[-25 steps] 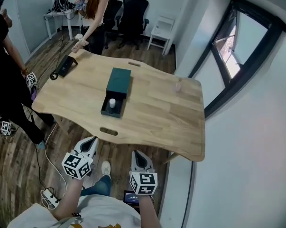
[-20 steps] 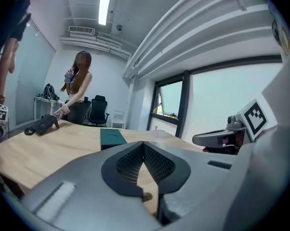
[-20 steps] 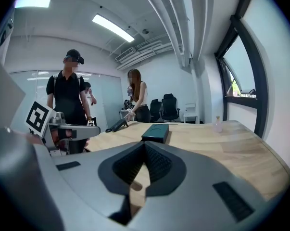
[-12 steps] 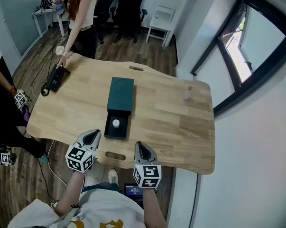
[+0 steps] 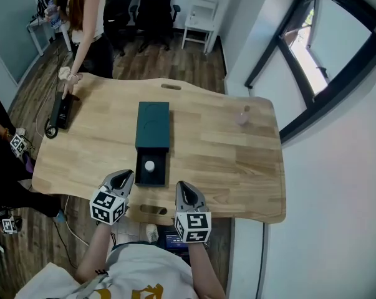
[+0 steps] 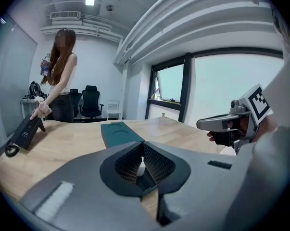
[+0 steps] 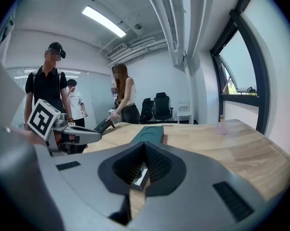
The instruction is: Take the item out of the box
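Observation:
A dark green box (image 5: 153,123) lies in the middle of the wooden table (image 5: 237,161). Its drawer (image 5: 150,170) is slid out toward me, and a small white item (image 5: 149,166) sits in it. My left gripper (image 5: 125,176) hangs over the table's near edge, just left of the drawer, jaws shut and empty. My right gripper (image 5: 183,187) is level with it on the drawer's right, also shut and empty. The left gripper view has the box (image 6: 117,131) ahead, the white item (image 6: 141,168) showing behind its shut jaws, and the right gripper (image 6: 226,125) alongside. The right gripper view shows the box (image 7: 149,133).
A small clear bottle (image 5: 243,116) stands at the table's far right. A person's hand rests on a black device (image 5: 60,111) at the far left edge. Other people stand to the left, and office chairs (image 5: 138,5) are behind the table. A handle slot (image 5: 151,210) is cut near the front edge.
Both grippers have come forward from below the table edge to either side of the open drawer. The table now sits closer and more centred in the head view.

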Available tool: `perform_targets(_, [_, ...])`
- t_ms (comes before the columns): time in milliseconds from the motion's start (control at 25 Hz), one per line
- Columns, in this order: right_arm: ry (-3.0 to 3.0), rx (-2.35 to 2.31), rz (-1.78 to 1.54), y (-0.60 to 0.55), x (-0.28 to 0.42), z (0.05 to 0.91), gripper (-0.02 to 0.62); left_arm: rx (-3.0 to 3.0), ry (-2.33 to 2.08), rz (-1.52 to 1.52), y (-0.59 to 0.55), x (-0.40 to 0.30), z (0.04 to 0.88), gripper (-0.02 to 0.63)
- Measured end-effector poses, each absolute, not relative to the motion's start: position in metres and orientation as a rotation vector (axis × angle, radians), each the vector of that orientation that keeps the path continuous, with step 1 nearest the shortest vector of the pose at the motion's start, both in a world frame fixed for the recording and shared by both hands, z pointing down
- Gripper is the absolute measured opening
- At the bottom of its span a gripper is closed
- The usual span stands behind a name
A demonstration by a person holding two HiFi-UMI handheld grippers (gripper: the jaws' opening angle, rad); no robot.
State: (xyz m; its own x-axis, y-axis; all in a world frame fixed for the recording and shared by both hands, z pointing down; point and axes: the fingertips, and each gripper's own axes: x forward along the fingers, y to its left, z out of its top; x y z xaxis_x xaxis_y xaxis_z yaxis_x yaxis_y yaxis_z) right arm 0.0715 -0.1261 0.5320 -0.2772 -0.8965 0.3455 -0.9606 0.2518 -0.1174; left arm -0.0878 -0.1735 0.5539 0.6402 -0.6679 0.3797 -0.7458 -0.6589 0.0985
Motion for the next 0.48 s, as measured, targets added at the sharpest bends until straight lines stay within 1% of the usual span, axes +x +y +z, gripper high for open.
perform_targets(200, [-2.323, 1.723, 0.445, -0.141, 0.069, 0.536, 0.005, 2.649, -1.093, 0.533, -0.182, -0.073, 0.562, 0.002])
perform_targets(480, [-2.312, 1.664, 0.456, -0.15, 0.067, 0.554, 0.005, 2.612, -1.065, 0.535, -0.19, -0.065, 0.577, 0.002])
